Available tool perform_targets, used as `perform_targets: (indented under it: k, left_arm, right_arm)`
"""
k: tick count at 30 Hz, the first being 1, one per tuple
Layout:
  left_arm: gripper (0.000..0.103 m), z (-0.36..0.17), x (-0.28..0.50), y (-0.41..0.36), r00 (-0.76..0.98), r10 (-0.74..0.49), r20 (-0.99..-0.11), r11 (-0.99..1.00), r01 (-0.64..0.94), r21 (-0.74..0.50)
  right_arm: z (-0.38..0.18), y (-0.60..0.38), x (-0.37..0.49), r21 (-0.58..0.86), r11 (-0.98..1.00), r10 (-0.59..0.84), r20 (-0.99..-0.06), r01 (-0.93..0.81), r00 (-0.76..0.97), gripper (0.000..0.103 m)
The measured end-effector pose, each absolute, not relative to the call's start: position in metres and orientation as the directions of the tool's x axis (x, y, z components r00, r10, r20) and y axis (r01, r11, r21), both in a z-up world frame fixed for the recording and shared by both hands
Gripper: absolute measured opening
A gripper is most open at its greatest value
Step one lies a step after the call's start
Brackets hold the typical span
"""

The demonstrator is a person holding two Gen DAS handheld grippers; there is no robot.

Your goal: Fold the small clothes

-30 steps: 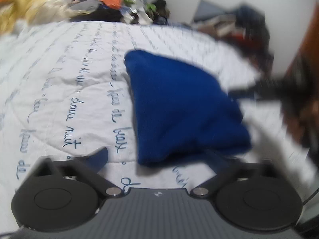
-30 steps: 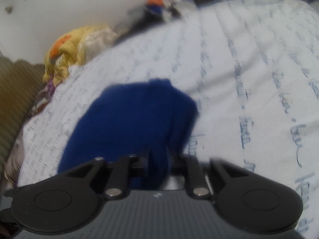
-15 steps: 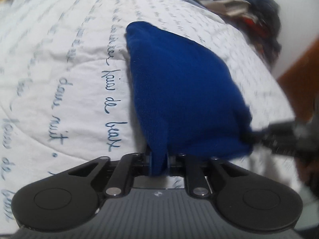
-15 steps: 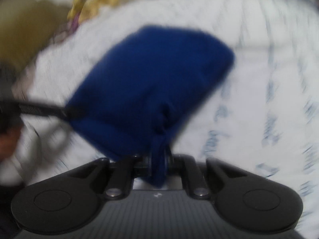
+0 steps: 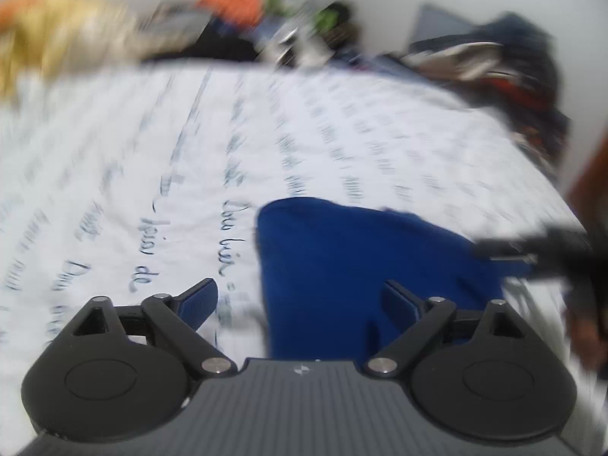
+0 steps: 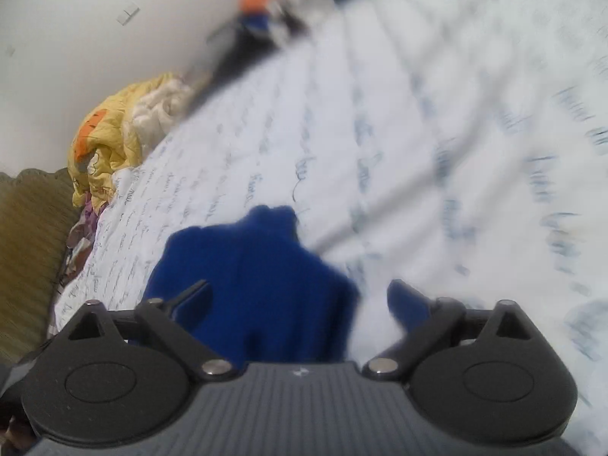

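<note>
Both tools have just been opening. The left gripper (image 5: 300,304) stands wide and holds nothing, the blue cloth (image 5: 361,269) lying loose between its fingers on the white printed bedspread (image 5: 152,152). The right gripper (image 6: 300,300) gapes likewise over the cloth's near end. Motion blur smears the clutter beyond the bedspread.

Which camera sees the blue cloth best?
The left wrist view: the blue cloth lies spread on the white bedspread, its far and left edges clear. The right wrist view shows it blurrier, its near part hidden behind the gripper body.
</note>
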State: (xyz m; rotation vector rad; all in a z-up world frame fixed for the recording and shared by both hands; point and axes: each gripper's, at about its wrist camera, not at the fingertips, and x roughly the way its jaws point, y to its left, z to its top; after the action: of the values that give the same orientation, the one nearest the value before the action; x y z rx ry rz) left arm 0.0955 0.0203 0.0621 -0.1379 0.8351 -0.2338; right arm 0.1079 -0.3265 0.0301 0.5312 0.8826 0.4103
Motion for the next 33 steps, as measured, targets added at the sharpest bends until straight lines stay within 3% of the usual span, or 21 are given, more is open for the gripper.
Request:
perform_targets:
  k: [1,2,3,4,6,8,9,11,12,14,16,18,20,22,24,25,26,27,29,31,33]
  left_arm:
    - [0.084,0.055,0.114,0.022,0.617,-0.267,-0.740,0.963,0.133,-0.236]
    - [0.067,0.048,0.128,0.022,0.593,-0.271,-0.758,0.961,0.129,-0.243]
    - [0.058,0.047,0.132,0.017,0.620,-0.246,-0.745,0.969,0.151,-0.195]
    - [0.019,0.049,0.130,0.010,0.644,-0.246,-0.725,0.968,0.208,-0.144]
    - [0.018,0.062,0.105,-0.003,0.766,-0.188,-0.614,0.970,0.242,0.004]
    - [0.017,0.064,0.068,-0.022,0.884,-0.126,-0.451,0.949,0.240,0.206]
    - [0.017,0.056,0.064,-0.031,0.893,-0.095,-0.440,0.929,0.238,0.283]
    - [0.018,0.033,0.073,-0.039,0.865,-0.049,-0.500,0.903,0.253,0.348]
    - [0.019,0.026,0.075,-0.038,0.855,-0.031,-0.518,0.901,0.248,0.355]
    - [0.031,0.032,0.065,-0.031,0.863,-0.021,-0.505,0.907,0.229,0.354]
    - [0.037,0.051,0.049,-0.022,0.886,-0.034,-0.462,0.924,0.203,0.323]
    - [0.048,0.073,0.033,-0.015,0.895,-0.097,-0.435,0.951,0.212,0.224]
    - [0.064,0.085,0.024,-0.020,0.855,-0.213,-0.473,0.948,0.298,0.110]
    - [0.067,0.075,0.023,-0.035,0.788,-0.275,-0.551,0.929,0.366,0.060]
    - [0.069,0.047,0.032,-0.047,0.719,-0.245,-0.650,0.925,0.373,0.065]
    - [0.072,0.039,0.026,-0.047,0.762,-0.242,-0.601,0.930,0.358,0.080]
    - [0.073,0.034,0.020,-0.049,0.784,-0.240,-0.572,0.928,0.358,0.102]
    - [0.073,0.032,0.016,-0.051,0.797,-0.233,-0.557,0.930,0.351,0.113]
    - [0.073,0.031,0.013,-0.053,0.809,-0.216,-0.547,0.938,0.327,0.113]
    - [0.074,0.027,0.010,-0.054,0.827,-0.206,-0.524,0.942,0.313,0.124]
    - [0.074,0.026,0.010,-0.053,0.826,-0.206,-0.524,0.945,0.308,0.114]
  right_arm:
    - [0.030,-0.319,0.113,0.574,0.807,0.538,-0.613,-0.143,0.578,0.094]
    - [0.031,-0.310,0.116,0.547,0.819,0.532,-0.614,-0.172,0.583,0.071]
    - [0.029,-0.302,0.120,0.517,0.832,0.531,-0.634,-0.203,0.562,0.035]
    - [0.026,-0.297,0.123,0.491,0.838,0.536,-0.658,-0.238,0.529,0.009]
    - [0.039,-0.275,0.109,0.327,0.875,0.483,-0.647,-0.358,0.589,0.009]
    - [0.060,-0.251,0.075,0.038,0.870,0.427,-0.556,-0.491,0.713,0.009]
    - [0.062,-0.241,0.061,-0.095,0.848,0.414,-0.496,-0.522,0.763,0.009]
    - [0.045,-0.229,0.070,-0.214,0.821,0.345,-0.552,-0.529,0.759,0.011]
    - [0.035,-0.225,0.081,-0.211,0.821,0.312,-0.613,-0.531,0.726,0.012]
    - [0.041,-0.234,0.078,-0.145,0.861,0.334,-0.560,-0.487,0.758,0.023]
    - [0.060,-0.247,0.076,-0.046,0.912,0.316,-0.554,-0.407,0.770,0.036]
    - [0.081,-0.268,0.059,0.104,0.935,0.348,-0.463,-0.340,0.815,0.037]
    - [0.094,-0.276,0.046,0.285,0.891,0.447,-0.426,-0.352,0.786,0.039]
    - [0.088,-0.267,0.045,0.396,0.835,0.538,-0.442,-0.382,0.718,0.041]
    - [0.065,-0.247,0.060,0.378,0.850,0.525,-0.542,-0.367,0.656,0.045]
    - [0.044,-0.243,0.071,0.338,0.887,0.461,-0.624,-0.314,0.631,0.043]
    - [0.030,-0.248,0.070,0.328,0.884,0.466,-0.551,-0.334,0.693,0.041]
    - [0.020,-0.254,0.075,0.343,0.886,0.458,-0.540,-0.313,0.706,0.040]
    - [0.022,-0.262,0.083,0.433,0.870,0.462,-0.553,-0.235,0.693,0.039]
    - [0.034,-0.254,0.079,0.420,0.887,0.425,-0.585,-0.190,0.691,0.042]
    - [0.049,-0.242,0.059,0.393,0.888,0.432,-0.539,-0.239,0.723,0.043]
